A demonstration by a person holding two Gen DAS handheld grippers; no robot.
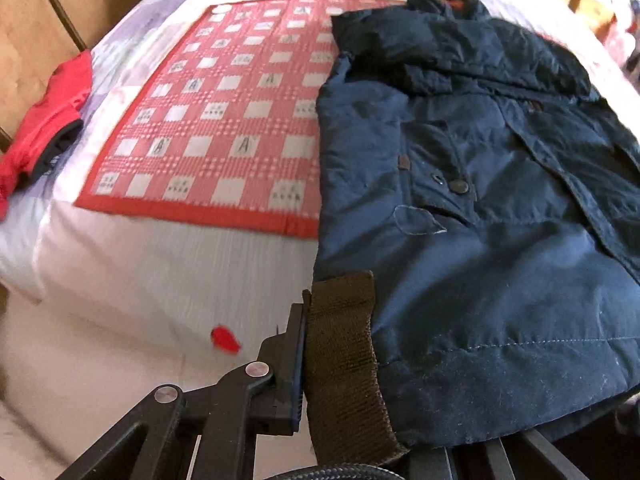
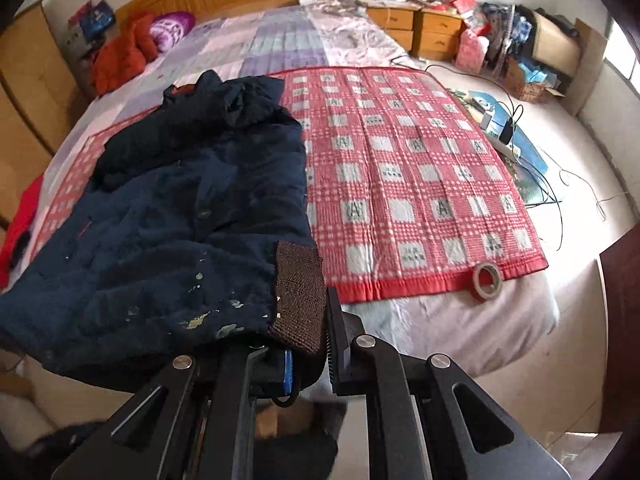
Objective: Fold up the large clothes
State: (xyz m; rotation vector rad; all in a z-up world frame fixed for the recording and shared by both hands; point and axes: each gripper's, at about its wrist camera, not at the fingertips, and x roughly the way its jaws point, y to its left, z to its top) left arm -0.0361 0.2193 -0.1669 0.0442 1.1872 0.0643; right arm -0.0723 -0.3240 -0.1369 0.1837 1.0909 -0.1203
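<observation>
Tools (image 1: 340, 364) (image 2: 308, 344) clamped on jacket (image 1: 480, 208) cuffs.

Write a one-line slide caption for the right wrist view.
Right gripper clamps the brown ribbed hem corner of a navy jacket on a red checked mat.

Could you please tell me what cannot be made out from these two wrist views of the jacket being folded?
- Left gripper: its right finger is hidden under the navy jacket in the left wrist view.
- Right gripper: its left finger is covered by the jacket hem.
- Printing in the red mat squares: too small.
</observation>
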